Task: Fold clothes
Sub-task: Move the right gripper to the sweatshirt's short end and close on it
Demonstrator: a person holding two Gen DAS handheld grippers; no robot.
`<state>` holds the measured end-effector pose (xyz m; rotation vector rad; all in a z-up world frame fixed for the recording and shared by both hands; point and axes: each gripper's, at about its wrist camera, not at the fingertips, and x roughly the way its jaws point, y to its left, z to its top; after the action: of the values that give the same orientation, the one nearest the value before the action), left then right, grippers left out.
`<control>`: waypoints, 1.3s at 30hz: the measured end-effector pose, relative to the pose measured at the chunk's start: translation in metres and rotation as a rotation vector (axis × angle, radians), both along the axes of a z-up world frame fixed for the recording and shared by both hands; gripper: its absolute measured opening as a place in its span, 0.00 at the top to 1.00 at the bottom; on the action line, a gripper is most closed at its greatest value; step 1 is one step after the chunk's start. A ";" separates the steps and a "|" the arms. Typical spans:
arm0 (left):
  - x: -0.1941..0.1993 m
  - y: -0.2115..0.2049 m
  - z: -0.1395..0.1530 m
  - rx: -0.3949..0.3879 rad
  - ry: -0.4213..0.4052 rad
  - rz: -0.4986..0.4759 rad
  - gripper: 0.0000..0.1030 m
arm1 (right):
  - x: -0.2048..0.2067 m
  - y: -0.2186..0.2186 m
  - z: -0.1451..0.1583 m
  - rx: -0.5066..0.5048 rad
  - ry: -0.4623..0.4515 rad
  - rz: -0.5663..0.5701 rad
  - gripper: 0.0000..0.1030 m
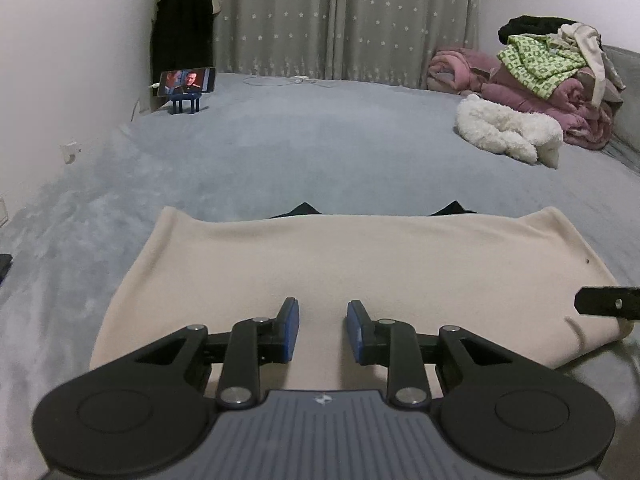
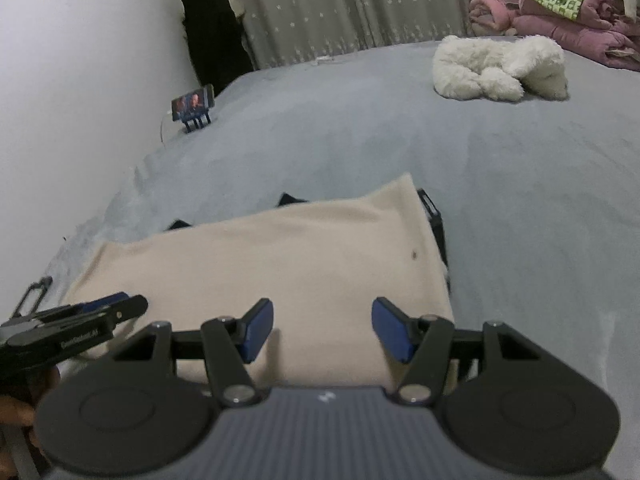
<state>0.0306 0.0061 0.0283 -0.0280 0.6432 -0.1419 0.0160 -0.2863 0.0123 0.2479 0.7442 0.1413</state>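
Place: I am in a home bedroom.
Bed [image 1: 320, 140]: a wide grey plush cover fills my view.
Curtains [image 1: 340, 16]: grey, star-patterned, hanging behind the bed.
Laundry pile [image 1: 560, 76]: pink bedding and a green printed garment heaped in the far corner.
Phone [image 1: 186, 82]: propped on a stand, playing video.
Dark coat [image 1: 182, 28]: hanging by the wall.
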 end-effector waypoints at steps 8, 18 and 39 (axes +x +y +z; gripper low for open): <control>-0.014 0.001 0.000 -0.028 0.020 -0.012 0.75 | -0.038 0.010 0.006 0.054 -0.021 -0.019 0.38; -0.011 0.005 0.000 -0.062 0.028 0.002 0.75 | -0.055 -0.009 -0.012 0.123 0.033 -0.165 0.38; -0.010 -0.001 0.000 -0.068 0.014 -0.006 0.75 | -0.031 -0.037 -0.036 0.349 -0.041 -0.330 0.36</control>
<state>0.0209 0.0049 0.0280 -0.0926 0.6522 -0.1699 -0.0154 -0.3237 -0.0237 0.6938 0.6260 -0.0389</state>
